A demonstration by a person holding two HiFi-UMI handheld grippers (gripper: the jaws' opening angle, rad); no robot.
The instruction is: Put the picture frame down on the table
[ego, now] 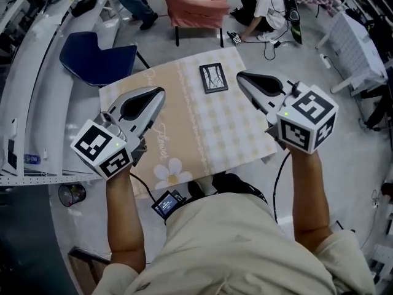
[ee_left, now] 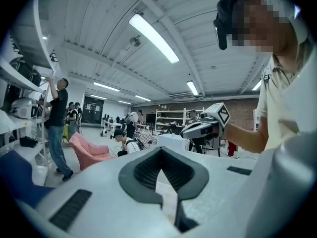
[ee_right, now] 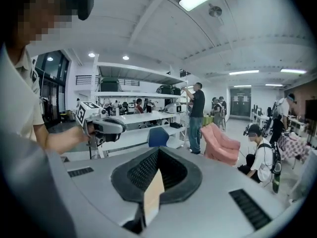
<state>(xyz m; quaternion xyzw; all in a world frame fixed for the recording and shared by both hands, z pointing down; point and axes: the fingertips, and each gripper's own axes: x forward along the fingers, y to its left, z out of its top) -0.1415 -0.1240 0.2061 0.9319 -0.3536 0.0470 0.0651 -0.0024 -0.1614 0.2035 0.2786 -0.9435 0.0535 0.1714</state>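
The picture frame (ego: 213,77), dark-rimmed with a pale branch drawing, lies flat on the far part of the table (ego: 202,140), which has a beige checked cloth. Nothing touches it. My left gripper (ego: 161,93) hovers over the table's left side, well to the left of the frame. My right gripper (ego: 241,77) is held just right of the frame. Both point away from me, raised above the cloth. In the left gripper view my left gripper (ee_left: 160,151) has its jaws together and empty, with the right gripper (ee_left: 200,129) across from it. The right gripper (ee_right: 157,152) looks the same in its own view.
A pink armchair (ego: 190,2) and a blue chair (ego: 98,57) stand beyond the table. A person crouches on the floor (ego: 267,8) at the back. White shelving (ego: 24,72) runs along the left, a white rack (ego: 353,48) on the right. A small screen device (ego: 167,203) hangs by my waist.
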